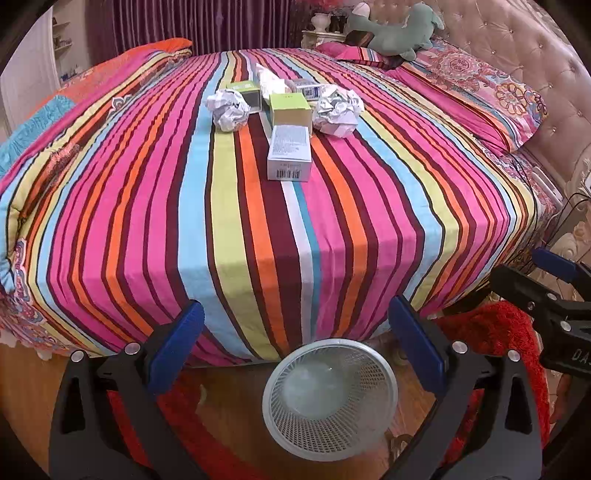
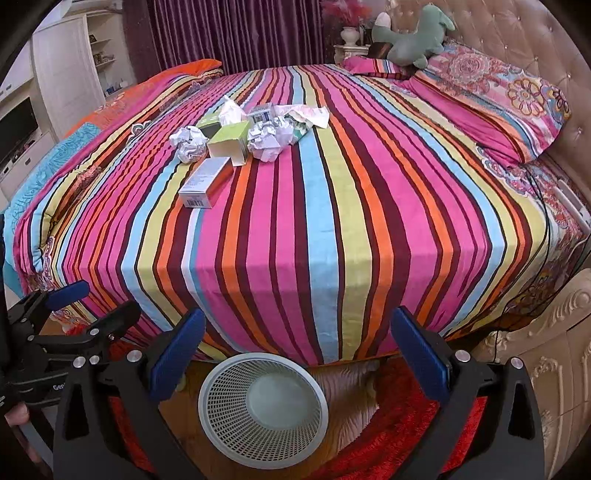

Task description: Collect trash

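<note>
On the striped bedspread (image 1: 258,229), backed by purple curtains (image 2: 236,33) and a tufted headboard (image 2: 517,44), the trash is clustered mid-bed: white box (image 1: 289,153), green box (image 1: 290,110), two crumpled paper balls (image 1: 228,109). Below the bed's foot a mesh wastebasket (image 1: 330,398) is seen. Left gripper (image 1: 295,343) and right gripper (image 2: 297,347) are held wide open, empty, well short of the trash.

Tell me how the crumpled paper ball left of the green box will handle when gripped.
The crumpled paper ball probably weighs very little and would crush rather than resist, given its loose creased folds. Its lumpy shape suggests it won't roll far on the striped bedspread. The open left gripper looks wide enough.
</note>
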{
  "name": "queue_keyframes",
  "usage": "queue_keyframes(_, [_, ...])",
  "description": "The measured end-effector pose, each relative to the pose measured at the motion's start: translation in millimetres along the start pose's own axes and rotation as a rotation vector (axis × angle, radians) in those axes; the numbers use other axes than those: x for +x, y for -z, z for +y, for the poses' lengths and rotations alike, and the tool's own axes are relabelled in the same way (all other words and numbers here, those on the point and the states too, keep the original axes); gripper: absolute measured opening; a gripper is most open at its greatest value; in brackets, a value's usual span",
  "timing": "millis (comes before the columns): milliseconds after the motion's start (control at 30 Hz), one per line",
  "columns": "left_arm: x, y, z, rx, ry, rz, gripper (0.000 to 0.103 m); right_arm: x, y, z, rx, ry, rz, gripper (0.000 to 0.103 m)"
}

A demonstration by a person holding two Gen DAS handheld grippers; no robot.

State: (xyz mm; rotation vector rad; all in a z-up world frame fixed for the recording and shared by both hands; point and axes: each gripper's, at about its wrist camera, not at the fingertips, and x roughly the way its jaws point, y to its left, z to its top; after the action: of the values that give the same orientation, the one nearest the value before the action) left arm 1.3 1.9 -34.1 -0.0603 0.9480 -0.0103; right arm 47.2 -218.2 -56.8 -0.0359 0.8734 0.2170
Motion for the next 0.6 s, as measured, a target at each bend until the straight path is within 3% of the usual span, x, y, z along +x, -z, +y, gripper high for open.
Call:
queue_keyframes(400, [31.8, -9.7, 2.8, -0.012, -0.001, 0.050, 0.097, 23.7, -4.3, -11.5, 0.027, -0.002, 0.023, 0.096])
queue_keyframes(600, [44.6, -25.1, 2.8, -0.003, 0.001, 0.039, 0.097, 32.4, -16.4, -8.1, -0.023, -0.003, -0.019, 0.096])
